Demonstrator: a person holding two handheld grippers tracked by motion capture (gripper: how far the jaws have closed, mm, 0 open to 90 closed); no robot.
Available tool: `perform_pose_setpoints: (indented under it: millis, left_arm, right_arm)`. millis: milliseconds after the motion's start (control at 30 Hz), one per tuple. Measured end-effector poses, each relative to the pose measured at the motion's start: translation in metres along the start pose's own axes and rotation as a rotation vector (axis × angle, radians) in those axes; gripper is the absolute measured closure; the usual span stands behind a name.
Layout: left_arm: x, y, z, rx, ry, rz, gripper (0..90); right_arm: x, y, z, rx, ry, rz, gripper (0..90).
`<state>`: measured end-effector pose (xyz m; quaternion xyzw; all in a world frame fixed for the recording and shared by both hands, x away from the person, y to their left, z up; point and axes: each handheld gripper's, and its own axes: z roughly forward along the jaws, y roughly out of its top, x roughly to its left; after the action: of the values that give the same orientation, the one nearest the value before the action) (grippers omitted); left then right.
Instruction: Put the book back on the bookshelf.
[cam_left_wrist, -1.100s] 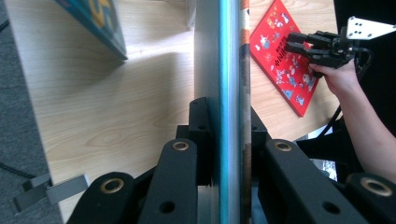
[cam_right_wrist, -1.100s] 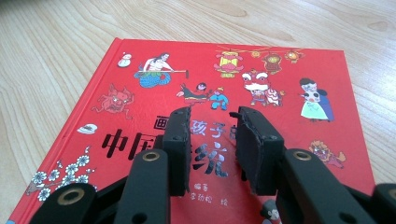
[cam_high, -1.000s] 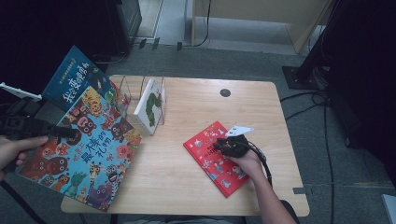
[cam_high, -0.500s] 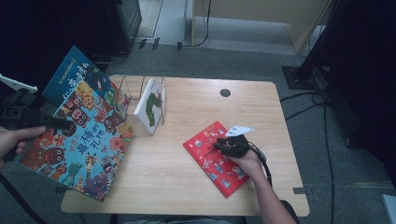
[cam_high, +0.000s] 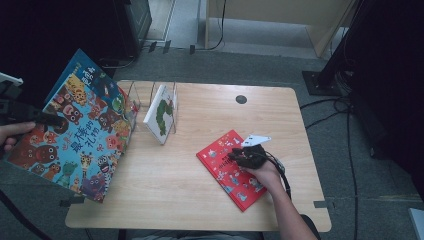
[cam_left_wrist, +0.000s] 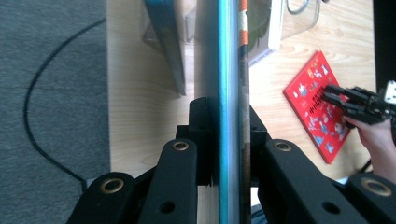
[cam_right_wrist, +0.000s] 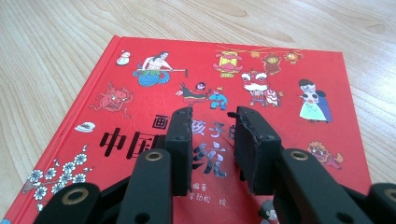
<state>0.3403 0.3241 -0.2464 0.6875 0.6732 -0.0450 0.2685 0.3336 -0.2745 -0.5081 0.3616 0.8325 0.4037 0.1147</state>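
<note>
A large picture book with a blue cover full of cartoon animals hangs tilted over the table's left edge. My left gripper is shut on its left side. In the left gripper view the book runs edge-on between the pads of that gripper. A red picture book lies flat at the table's right front. My right gripper rests over it, held by a hand. In the right gripper view the jaws stand apart above the red cover, with nothing between them.
A clear book rack stands at the table's back left. It holds a white caterpillar book and a blue book behind the lifted one. Bare wooden table lies between the rack and the red book. Cables cross the floor at right.
My left gripper has carried the large animal book leftward and a little higher, farther off the table's edge. The right gripper has stayed over the red book.
</note>
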Motion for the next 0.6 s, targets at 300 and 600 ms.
perform_pose_setpoints:
  millis: [300,600]
  left_arm:
    - [-0.008,0.025,-0.005,-0.056,0.029,-0.001,81.1]
    - [-0.017,0.055,0.012,-0.079,0.052,-0.003,81.2]
  right_arm:
    - [0.001,0.000,0.001,-0.004,-0.001,-0.006,67.8]
    - [0.001,0.000,0.001,-0.006,0.000,-0.009,67.8]
